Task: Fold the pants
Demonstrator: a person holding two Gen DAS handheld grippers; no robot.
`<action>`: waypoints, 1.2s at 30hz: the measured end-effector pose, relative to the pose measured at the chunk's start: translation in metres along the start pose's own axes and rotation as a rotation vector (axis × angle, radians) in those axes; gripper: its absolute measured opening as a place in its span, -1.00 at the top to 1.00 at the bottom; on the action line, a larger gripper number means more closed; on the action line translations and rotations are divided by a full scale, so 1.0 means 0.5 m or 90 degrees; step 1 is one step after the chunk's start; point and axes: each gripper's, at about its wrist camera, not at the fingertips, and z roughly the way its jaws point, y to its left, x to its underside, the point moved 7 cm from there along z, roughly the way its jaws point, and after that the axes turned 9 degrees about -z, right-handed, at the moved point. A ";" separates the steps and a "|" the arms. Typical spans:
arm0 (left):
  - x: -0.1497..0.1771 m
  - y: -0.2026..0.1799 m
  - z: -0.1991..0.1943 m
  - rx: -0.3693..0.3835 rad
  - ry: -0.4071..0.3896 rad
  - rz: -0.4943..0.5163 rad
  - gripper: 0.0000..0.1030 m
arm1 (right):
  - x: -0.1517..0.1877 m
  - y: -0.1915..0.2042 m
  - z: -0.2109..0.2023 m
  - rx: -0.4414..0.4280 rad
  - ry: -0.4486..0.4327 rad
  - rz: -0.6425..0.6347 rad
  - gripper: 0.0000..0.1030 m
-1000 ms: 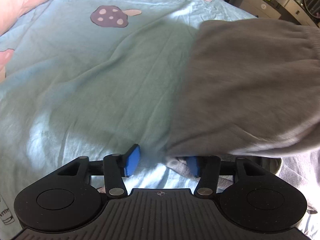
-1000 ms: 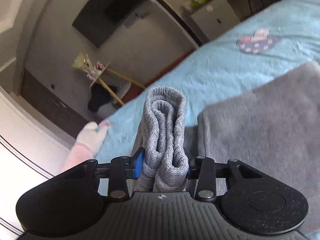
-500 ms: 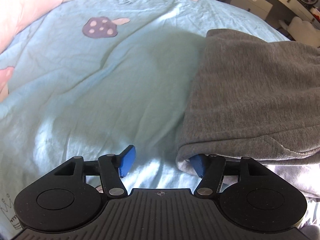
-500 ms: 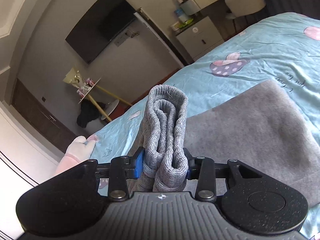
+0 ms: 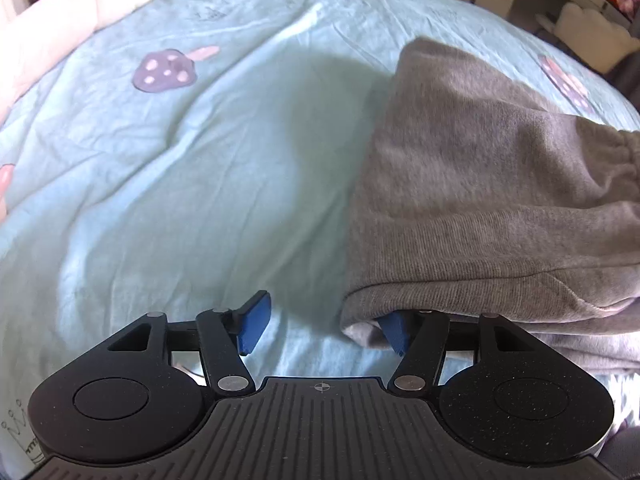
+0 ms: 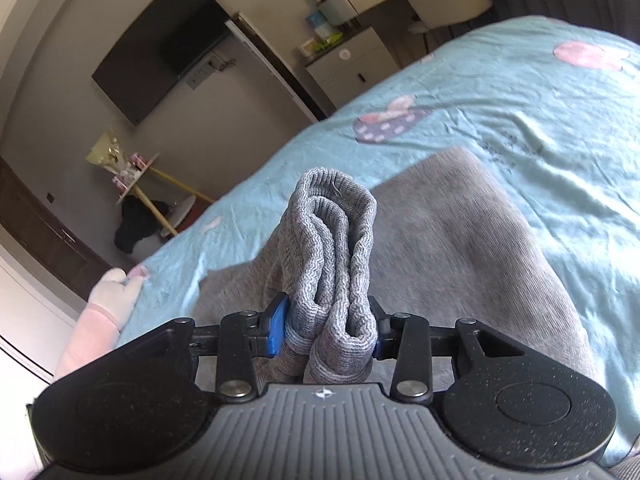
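Grey sweatpants (image 5: 480, 184) lie folded on a light blue bedsheet (image 5: 180, 184), at the right of the left wrist view. My left gripper (image 5: 324, 328) is open; its right finger is tucked under the pants' near edge and its left finger (image 5: 254, 322) is over bare sheet. My right gripper (image 6: 326, 330) is shut on a bunched ribbed cuff (image 6: 336, 256) of the pants, held above the spread grey fabric (image 6: 460, 248).
The sheet has mushroom prints (image 5: 166, 70). A pink plush (image 5: 60, 28) lies at the bed's far left edge. Beyond the bed stand a wall TV (image 6: 160, 48), a white cabinet (image 6: 352, 64) and a small table (image 6: 132, 172).
The folded pants have settled down onto the sheet. My right gripper has carried the cuff farther over the grey fabric. My left gripper stayed open at the pants' edge.
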 end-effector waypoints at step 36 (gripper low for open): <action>0.017 -0.039 -0.014 0.010 -0.030 0.061 -0.40 | -0.085 0.050 0.005 -0.128 0.014 0.001 0.25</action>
